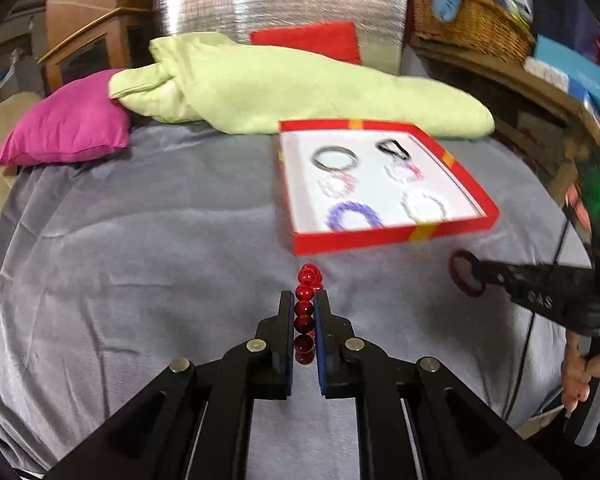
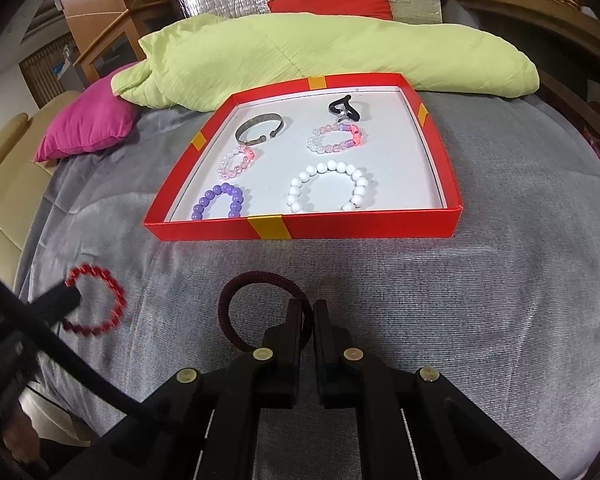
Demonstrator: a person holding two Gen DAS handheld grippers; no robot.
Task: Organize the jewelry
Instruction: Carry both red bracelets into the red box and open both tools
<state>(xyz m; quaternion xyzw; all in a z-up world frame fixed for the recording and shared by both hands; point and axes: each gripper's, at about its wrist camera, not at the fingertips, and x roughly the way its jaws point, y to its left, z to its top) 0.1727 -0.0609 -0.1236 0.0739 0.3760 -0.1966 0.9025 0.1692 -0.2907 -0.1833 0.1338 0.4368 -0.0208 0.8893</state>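
My landmark is the red box lid [image 2: 364, 226], lying open side up on the grey bedspread [image 2: 460, 300]. Both grippers work the strip of spread along its near wall. My left gripper [image 1: 304, 300] is clamped on the red bead bracelet [image 1: 305, 308]: in its own view the bracelet stands edge-on between the fingers [image 1: 287, 320], its beads stacked in a line running straight away from me toward the lid's near wall. From the right wrist view the same bracelet [image 2: 100, 300] shows as a full ring, off the lid's near-left corner, with the left fingertips across its left side. Whether it is clear of the spread I cannot tell. My right gripper [image 2: 309, 312] is pinched shut on the dark maroon hair tie [image 2: 260, 308], gripping the loop's right edge; the loop lies flat on the spread, stretching left of the fingertips, just in front of the middle of the lid's near wall. Inside the lid: a metal cuff bangle [image 2: 259, 130] and a black hair tie [image 2: 343, 109] toward the far wall, two pink-and-white bead bracelets [image 2: 238, 162] in the middle, a purple bead bracelet [image 2: 219, 202] and a white bead bracelet [image 2: 329, 188] against the near wall. A pale green quilt [image 2: 300, 52] lies beyond the far wall.
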